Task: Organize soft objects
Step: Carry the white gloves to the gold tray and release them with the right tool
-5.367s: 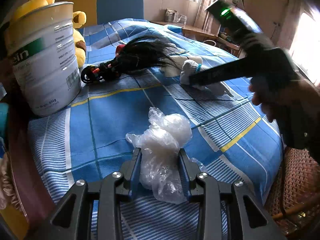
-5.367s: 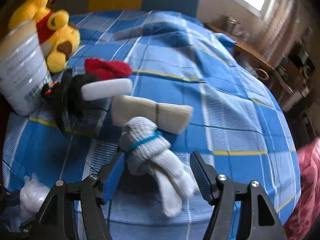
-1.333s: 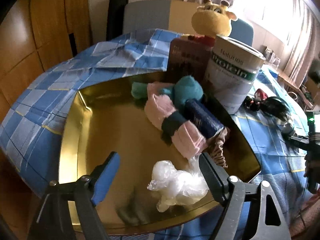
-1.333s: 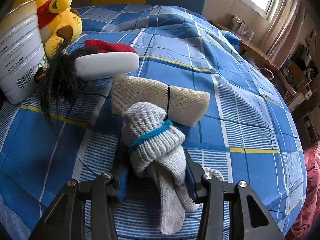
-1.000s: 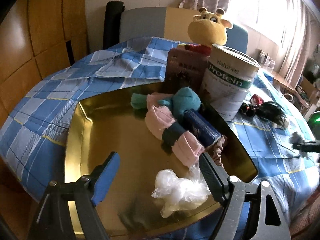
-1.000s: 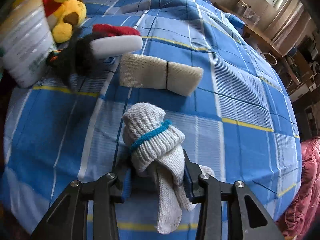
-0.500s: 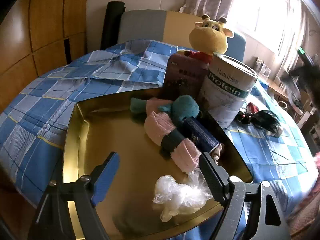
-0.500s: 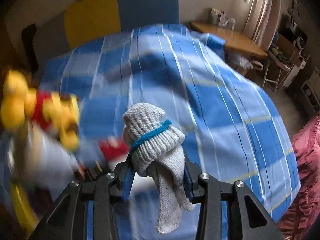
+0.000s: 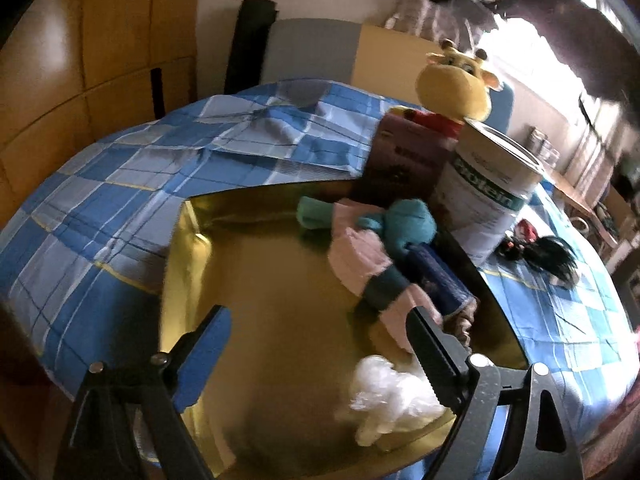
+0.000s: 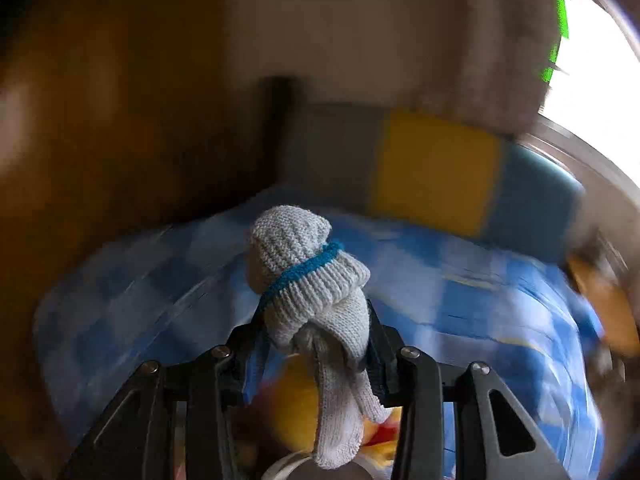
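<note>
The left gripper (image 9: 316,344) is held wide apart and empty over the gold tray (image 9: 256,280), which is set on the blue checked cloth (image 9: 120,200) covering the surface. A crumpled plastic bag (image 9: 384,396) is seen lying in the tray's near right corner, just beside the right finger. Further back in the tray, a pink sock roll (image 9: 368,268), a teal sock bundle (image 9: 408,224) and a dark blue roll (image 9: 436,276) are packed together. A protein tin (image 9: 492,192) and a yellow plush toy (image 9: 456,84) are stood beyond the tray. The right gripper (image 10: 316,336) is clenched on a grey knitted sock bundle (image 10: 308,276), which is lifted in the air above the blurred cloth.
</note>
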Demonstrator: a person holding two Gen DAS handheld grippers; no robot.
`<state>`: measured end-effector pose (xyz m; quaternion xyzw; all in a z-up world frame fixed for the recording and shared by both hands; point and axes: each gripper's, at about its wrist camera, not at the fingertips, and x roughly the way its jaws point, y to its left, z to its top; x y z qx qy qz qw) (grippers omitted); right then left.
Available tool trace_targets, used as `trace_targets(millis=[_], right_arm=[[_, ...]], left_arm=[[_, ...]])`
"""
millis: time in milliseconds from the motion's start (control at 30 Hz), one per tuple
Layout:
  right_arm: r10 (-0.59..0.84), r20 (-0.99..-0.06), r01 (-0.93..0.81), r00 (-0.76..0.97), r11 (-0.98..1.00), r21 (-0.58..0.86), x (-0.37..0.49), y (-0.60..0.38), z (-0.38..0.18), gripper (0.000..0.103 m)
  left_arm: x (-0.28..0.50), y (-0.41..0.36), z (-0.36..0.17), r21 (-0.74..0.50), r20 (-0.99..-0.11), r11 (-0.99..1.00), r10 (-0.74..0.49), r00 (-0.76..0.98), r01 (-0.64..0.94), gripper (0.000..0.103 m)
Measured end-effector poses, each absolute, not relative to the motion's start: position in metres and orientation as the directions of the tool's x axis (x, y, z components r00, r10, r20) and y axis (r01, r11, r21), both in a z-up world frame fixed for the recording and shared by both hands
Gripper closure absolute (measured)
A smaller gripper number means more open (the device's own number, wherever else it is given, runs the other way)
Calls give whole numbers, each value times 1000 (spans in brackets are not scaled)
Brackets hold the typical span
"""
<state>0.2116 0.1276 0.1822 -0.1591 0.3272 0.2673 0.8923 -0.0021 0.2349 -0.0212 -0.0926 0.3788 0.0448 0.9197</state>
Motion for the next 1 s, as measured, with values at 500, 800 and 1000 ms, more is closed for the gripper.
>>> trace_targets(millis=[500, 800, 1000], right_arm=[[379, -893, -771, 243, 634, 60, 60, 186, -32, 62], [270, -900, -726, 342, 684, -71, 40, 197, -76, 54], [277, -864, -687, 421, 719, -105, 33, 187, -61, 36]], left_arm=[[-29, 292, -6, -104, -673, 921, 214, 708, -377, 8], [-39, 285, 1, -87, -659, 927, 221, 719, -364, 7], [-42, 284, 2, -104, -654, 925, 213, 726, -365, 6]])
